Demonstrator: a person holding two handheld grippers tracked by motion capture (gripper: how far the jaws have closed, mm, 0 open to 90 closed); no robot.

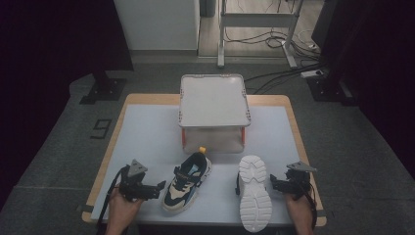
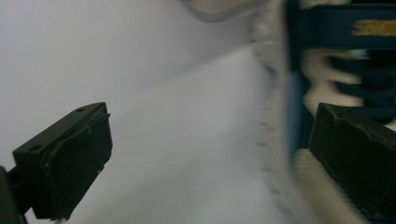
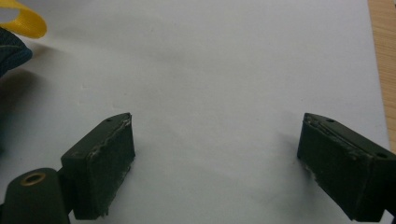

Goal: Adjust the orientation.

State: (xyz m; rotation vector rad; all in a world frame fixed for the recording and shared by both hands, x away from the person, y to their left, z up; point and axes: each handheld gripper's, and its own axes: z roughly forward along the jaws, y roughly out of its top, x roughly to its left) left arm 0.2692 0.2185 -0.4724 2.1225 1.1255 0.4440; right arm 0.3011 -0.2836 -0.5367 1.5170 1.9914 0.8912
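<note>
Behind both shoes point(image 1: 187, 181), the raised tray point(image 1: 214, 101) sits unfilled.

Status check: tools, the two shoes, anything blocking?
Left tool open beside upright navy-and-cream shoe, holding nothing. Right tool open, empty, next to sole-up white shoe. Raised tray behind both; nothing in the way.

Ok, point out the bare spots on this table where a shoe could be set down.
Free: the white mat left of the raised tray, and the strip to its right up to the wooden edge. Crowded: the near edge, where the upright sneaker, the sole-up shoe, the left gripper and the right gripper sit close together.
</note>
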